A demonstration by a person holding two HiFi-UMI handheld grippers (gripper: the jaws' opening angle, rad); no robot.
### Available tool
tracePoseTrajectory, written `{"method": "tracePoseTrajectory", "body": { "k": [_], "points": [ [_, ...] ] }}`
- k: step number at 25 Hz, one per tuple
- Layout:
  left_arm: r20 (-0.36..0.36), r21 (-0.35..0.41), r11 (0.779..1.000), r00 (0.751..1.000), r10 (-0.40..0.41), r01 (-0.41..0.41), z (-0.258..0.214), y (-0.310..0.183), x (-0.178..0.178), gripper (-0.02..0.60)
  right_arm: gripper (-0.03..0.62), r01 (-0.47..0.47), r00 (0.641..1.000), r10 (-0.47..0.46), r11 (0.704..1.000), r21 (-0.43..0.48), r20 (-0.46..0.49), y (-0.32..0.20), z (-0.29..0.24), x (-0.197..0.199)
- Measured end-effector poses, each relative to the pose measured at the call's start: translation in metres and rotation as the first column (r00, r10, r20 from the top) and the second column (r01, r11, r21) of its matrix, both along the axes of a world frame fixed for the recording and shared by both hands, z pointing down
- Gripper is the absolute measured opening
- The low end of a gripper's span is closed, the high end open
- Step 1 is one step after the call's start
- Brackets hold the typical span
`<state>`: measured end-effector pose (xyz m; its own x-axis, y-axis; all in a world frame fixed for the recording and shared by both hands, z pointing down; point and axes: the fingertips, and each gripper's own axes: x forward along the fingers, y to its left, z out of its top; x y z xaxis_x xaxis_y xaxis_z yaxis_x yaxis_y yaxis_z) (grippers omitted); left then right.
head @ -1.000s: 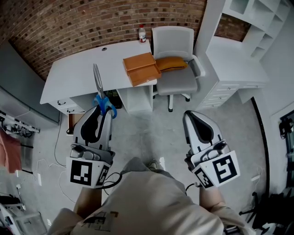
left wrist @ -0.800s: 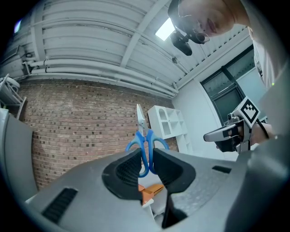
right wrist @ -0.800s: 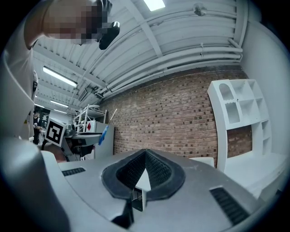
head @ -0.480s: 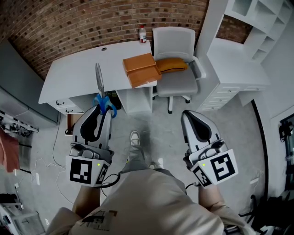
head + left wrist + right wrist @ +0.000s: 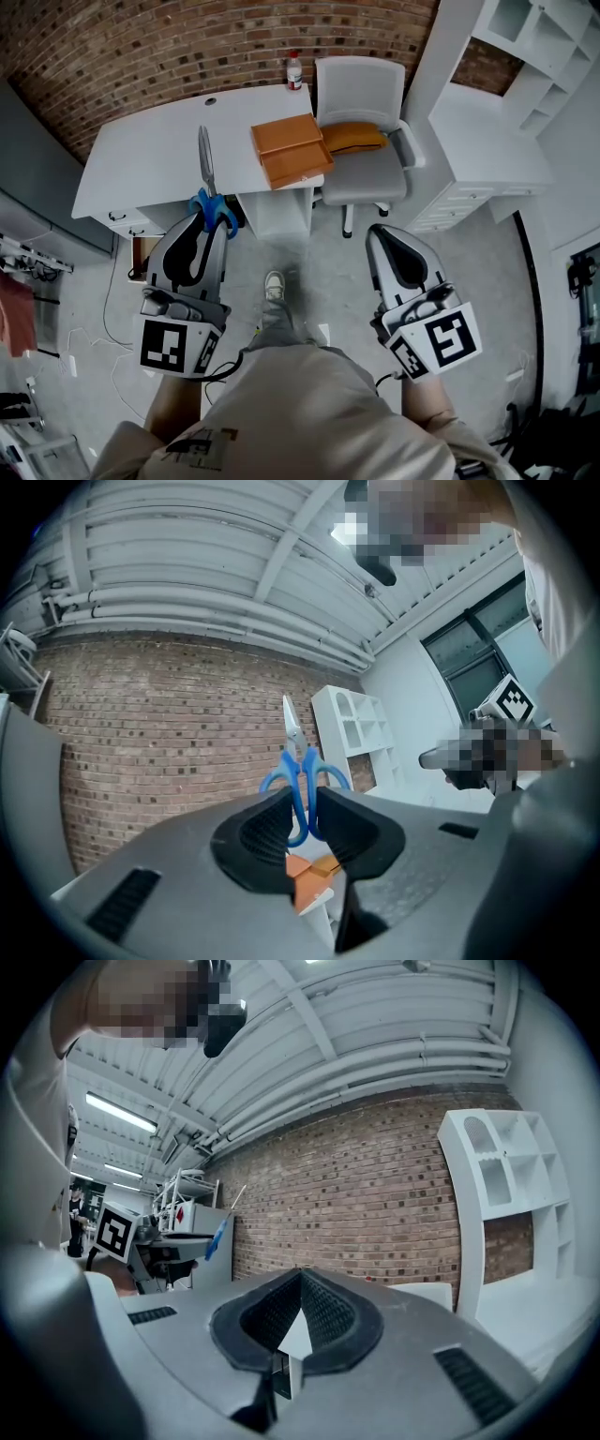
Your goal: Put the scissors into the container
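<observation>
Blue-handled scissors (image 5: 208, 183) stick out of my left gripper (image 5: 209, 223), blades pointing ahead over the near edge of the white desk (image 5: 141, 155). The jaws are shut on the handles. In the left gripper view the scissors (image 5: 298, 757) rise from between the pads, blades up. The orange container (image 5: 289, 148), a flat box, lies on the desk's right end and also shows low between the left jaws as the orange container (image 5: 309, 878). My right gripper (image 5: 382, 236) hangs over the floor, shut with nothing in it; its jaws meet at my right gripper (image 5: 300, 1279).
A grey office chair (image 5: 361, 112) with an orange cushion (image 5: 352, 136) stands right of the desk. A small bottle (image 5: 294, 70) sits at the desk's back edge by the brick wall. White shelving (image 5: 487, 131) fills the right side. The person's foot (image 5: 272, 284) is on the floor between the grippers.
The person has stepped towards the desk; a foot now shows on the floor. Both grippers sit a little closer to the desk. The scissors stay held in the left gripper.
</observation>
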<state>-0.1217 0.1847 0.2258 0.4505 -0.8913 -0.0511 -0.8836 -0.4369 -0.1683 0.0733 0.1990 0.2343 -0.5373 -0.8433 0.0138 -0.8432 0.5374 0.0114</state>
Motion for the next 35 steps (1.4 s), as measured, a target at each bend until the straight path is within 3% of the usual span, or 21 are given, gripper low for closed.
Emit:
{"method": "tracePoseTrajectory", "body": {
  "k": [12, 18, 22, 25, 35],
  "points": [
    [0.033, -0.069, 0.997, 0.999, 0.04, -0.037, 0.006, -0.128, -0.008, 0.087, 0.008, -0.011, 1.0, 0.01, 0.997, -0.075, -0.013, -0.121, 0.007, -0.018],
    [0.113, -0.184, 0.98, 0.989, 0.091, -0.069, 0.034, -0.193, -0.009, 0.087, 0.008, -0.033, 0.999, 0.031, 0.994, -0.104, -0.016, -0.184, 0.014, -0.027],
    [0.107, -0.173, 0.978, 0.985, 0.139, -0.119, 0.04, -0.238, -0.006, 0.087, 0.008, -0.059, 0.998, 0.056, 0.99, -0.125, -0.022, -0.22, 0.018, -0.035],
    [0.141, -0.191, 0.972, 0.976, 0.164, -0.135, 0.053, -0.271, -0.004, 0.087, 0.008, -0.085, 0.996, 0.081, 0.986, -0.14, -0.032, -0.246, 0.022, -0.037],
    [0.156, -0.329, 0.91, 0.936, 0.315, -0.252, 0.112, -0.365, 0.007, 0.087, 0.008, -0.186, 0.98, 0.167, 0.961, -0.206, -0.107, -0.328, 0.051, -0.048]
  ]
}}
